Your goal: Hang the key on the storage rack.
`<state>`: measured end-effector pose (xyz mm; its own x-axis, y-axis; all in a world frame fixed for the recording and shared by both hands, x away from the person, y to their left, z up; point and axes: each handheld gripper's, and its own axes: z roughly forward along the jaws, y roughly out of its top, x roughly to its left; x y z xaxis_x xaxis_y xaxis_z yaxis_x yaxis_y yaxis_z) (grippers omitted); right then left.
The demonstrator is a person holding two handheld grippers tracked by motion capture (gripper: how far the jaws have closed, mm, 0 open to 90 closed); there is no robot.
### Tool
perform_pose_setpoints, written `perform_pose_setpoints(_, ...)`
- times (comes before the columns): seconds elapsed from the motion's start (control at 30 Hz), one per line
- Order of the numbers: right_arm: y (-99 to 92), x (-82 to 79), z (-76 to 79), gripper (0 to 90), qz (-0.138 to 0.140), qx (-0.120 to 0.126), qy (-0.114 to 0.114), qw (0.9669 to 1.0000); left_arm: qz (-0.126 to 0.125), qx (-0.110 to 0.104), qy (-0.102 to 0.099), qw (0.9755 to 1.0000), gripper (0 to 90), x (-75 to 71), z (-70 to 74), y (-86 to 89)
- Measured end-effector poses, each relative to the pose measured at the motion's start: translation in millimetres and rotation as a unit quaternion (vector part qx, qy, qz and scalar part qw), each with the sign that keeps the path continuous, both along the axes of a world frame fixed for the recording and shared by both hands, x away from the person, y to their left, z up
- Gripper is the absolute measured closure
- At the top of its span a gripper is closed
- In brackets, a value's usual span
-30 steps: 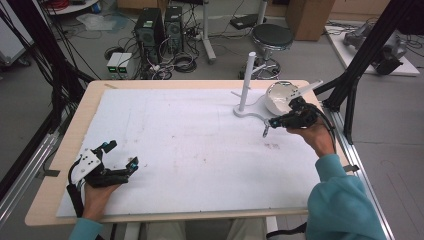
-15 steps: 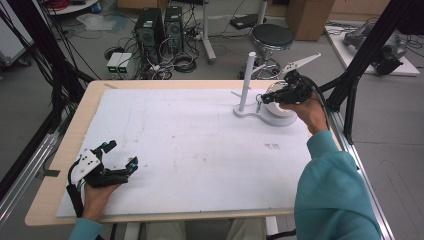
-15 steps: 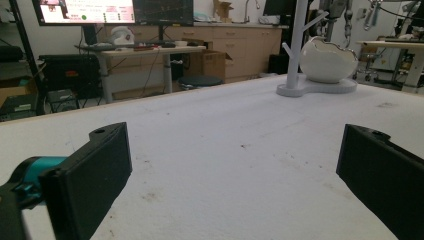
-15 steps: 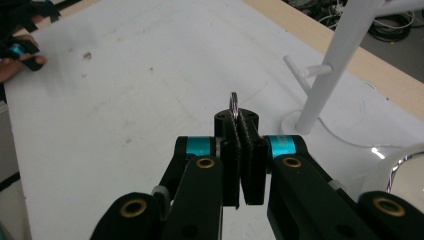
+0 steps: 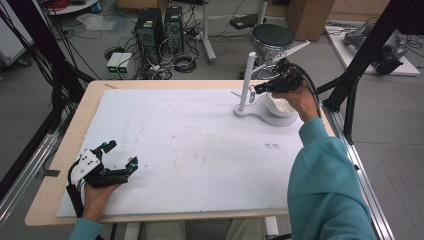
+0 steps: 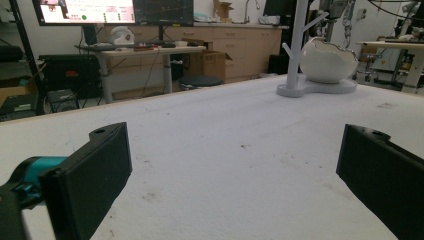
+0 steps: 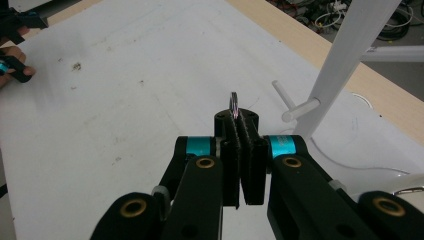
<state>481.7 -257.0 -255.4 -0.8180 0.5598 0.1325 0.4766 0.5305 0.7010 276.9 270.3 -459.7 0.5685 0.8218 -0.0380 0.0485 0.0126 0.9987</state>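
The right gripper [image 7: 242,120] has its jaws pressed together on a small metal ring [image 7: 233,102], thin and silvery, held on edge so that its upper arc stands clear above the black pads. In the right gripper view the ring sits just beside the short lower pegs of a white stand [image 7: 350,55], near them but apart. From the high view the right gripper [image 5: 256,90] hangs in the air at the far right of the table, close against the stand's upright post [image 5: 247,80], with the person's teal sleeve [image 5: 325,185] running up to it.

On the stand's flat base rests a white bowl [image 6: 327,60] with an uneven, broken-shell rim; what lies inside cannot be made out in the left gripper view, and in the high view the hand covers most of it.

The left gripper [image 5: 120,165] lies at the near left corner on the white mat [image 5: 200,150], its jaws spread wide with nothing but bare mat between them.
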Motion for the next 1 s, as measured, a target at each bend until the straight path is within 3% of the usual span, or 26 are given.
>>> perform_pose_setpoints(0.6,3.0,19.3,-16.8,88.9,-0.020,-0.024,0.017,0.9994,0.000,0.003,0.000,1.0000,1.7,-0.1,0.1,0.0)
perform_pose_setpoints(1.0,0.3,27.4,-22.0,88.9,-0.033,-0.020,0.016,0.9991,0.000,0.002,0.000,1.0000,1.7,-0.1,0.0,0.0)
